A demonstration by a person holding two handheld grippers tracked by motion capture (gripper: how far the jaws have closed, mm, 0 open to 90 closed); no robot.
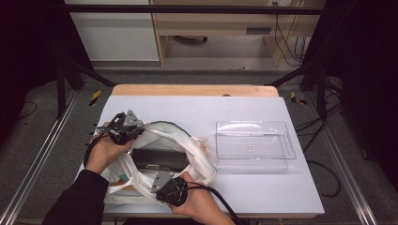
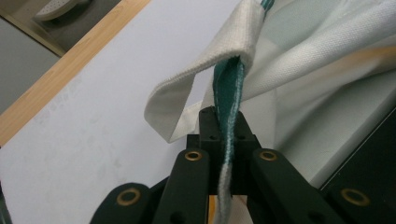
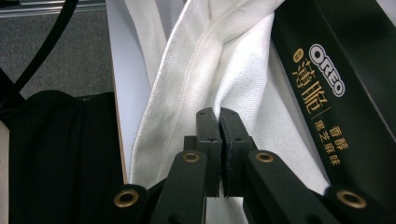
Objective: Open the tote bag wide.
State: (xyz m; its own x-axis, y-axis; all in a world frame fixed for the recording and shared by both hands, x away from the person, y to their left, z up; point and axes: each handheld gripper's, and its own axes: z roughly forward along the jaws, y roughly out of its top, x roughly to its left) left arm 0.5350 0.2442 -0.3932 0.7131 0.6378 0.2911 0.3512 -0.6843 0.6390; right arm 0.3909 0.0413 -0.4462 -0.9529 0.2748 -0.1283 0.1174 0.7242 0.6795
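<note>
A white cloth bag (image 1: pixel 195 149) with a green-edged rim lies on the white table, its mouth held wide. Inside it lies a black Oreo box (image 1: pixel 157 159) (image 3: pixel 327 79). My left gripper (image 1: pixel 127 133) (image 2: pixel 227 119) is shut on the bag's green-trimmed rim (image 2: pixel 229 88) at the far left side, beside a folded white strap (image 2: pixel 196 84). At the near side, my right gripper (image 1: pixel 162 183) (image 3: pixel 219 116) is shut on the bag's white cloth edge (image 3: pixel 196 74), just next to the box.
A clear plastic tray (image 1: pixel 254 139) stands to the right of the bag. The table's wooden far edge (image 1: pixel 195 90) lies behind. A dark sleeve (image 1: pixel 75 199) comes in at the lower left, and a black cable (image 1: pixel 225 204) trails from the right gripper.
</note>
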